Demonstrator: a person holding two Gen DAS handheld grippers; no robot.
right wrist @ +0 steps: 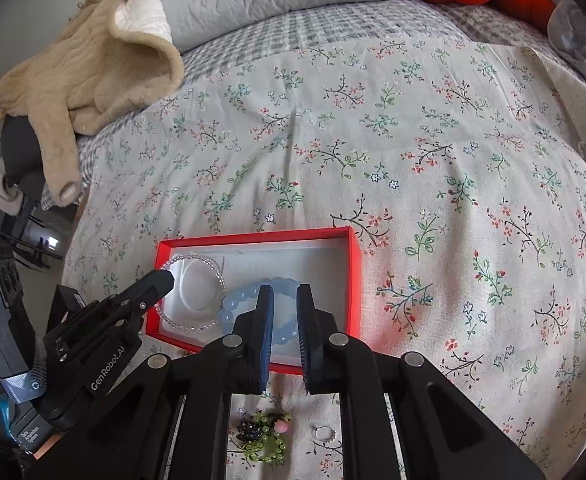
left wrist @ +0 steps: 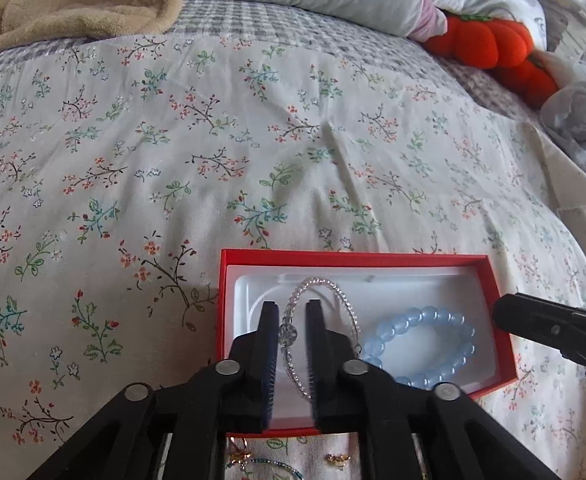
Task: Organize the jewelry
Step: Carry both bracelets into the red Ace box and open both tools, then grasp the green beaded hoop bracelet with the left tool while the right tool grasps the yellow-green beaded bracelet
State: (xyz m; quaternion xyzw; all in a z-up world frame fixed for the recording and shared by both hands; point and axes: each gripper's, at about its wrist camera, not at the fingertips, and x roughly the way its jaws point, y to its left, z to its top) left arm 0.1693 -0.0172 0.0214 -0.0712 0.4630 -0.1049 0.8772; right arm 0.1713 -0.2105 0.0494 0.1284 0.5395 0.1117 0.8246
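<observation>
The left tool (left wrist: pixel 293 308) hangs a little apart over the clear bead bracelet (left wrist: pixel 325 292) in the red box (left wrist: pixel 353 258). The right tool (right wrist: pixel 285 292) is apart too, over the blue bead bracelet (right wrist: pixel 245 300), holding nothing.

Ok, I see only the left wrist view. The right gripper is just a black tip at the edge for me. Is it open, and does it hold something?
Observer: The right gripper is open and holds nothing. Its fingers point at the blue bracelet in the red box.
Operator: Is there jewelry outside the box on that side?
Observer: Yes, a green bead bracelet lies on the bedsheet, in front of the box.
Operator: Anything else there?
Observer: A small silver ring lies to the right of it, not touching it.
</observation>
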